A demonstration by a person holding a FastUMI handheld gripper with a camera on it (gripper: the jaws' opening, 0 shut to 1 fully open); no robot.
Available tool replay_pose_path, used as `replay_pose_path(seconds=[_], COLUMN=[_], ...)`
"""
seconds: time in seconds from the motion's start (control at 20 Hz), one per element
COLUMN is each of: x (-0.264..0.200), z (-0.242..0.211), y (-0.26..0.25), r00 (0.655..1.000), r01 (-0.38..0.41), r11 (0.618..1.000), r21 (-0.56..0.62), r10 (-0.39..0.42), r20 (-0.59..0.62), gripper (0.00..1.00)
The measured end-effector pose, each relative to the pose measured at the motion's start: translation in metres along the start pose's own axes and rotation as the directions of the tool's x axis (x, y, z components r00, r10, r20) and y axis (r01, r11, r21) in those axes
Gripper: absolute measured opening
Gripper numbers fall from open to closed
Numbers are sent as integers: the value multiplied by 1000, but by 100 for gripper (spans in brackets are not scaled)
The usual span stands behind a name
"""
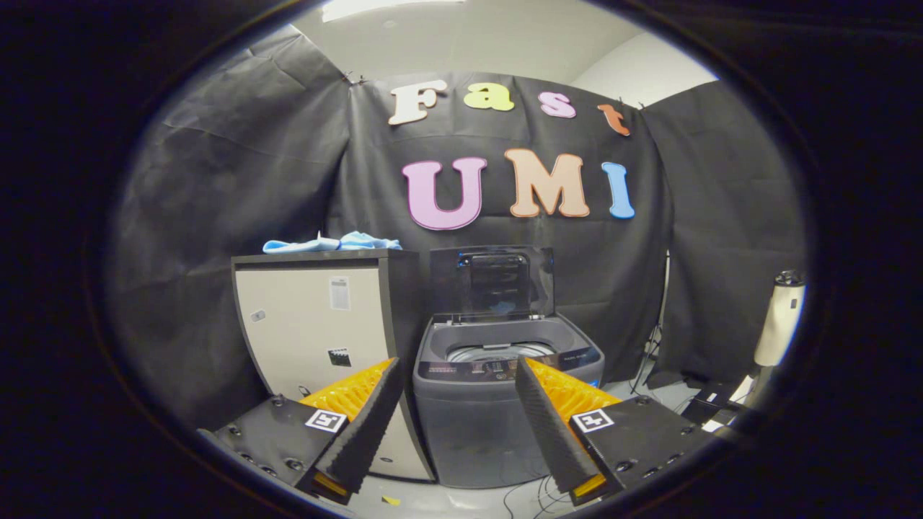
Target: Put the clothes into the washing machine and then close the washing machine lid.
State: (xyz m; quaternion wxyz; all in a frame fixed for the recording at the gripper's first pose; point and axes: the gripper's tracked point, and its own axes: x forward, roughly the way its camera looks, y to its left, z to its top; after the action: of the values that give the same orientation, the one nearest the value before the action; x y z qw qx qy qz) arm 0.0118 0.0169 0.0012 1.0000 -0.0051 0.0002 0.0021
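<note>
Two padded fingers of the gripper (458, 404) stand wide apart and empty, aimed at the washing machine (505, 404) straight ahead, its lid (492, 283) raised. Blue clothes (332, 243) lie up and to the left atop a cabinet (317, 324), their length running sideways, partly hidden by the cabinet's top edge.

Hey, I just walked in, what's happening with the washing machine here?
A person is holding a two-finger gripper, and its fingers are spread open with nothing between them. Beyond the fingers stands a grey top-loading washing machine with its lid raised, so the drum is open. The blue clothes lie on top of the beige cabinet beside the machine, untouched for now. So nothing has been loaded yet, and the lid is not yet closed.
</note>
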Motion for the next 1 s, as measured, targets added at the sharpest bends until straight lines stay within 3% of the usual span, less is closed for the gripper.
replay_pose_path(seconds=[0.45,0.85,1.0], x=[25,95,137], z=[41,142,174], y=[37,132,185], r00=[999,995,990], r01=[-15,-72,-142], r11=[1000,997,990], r21=[7,-16,28], r10=[14,72,141], r20=[35,65,21], gripper=[97,97,97])
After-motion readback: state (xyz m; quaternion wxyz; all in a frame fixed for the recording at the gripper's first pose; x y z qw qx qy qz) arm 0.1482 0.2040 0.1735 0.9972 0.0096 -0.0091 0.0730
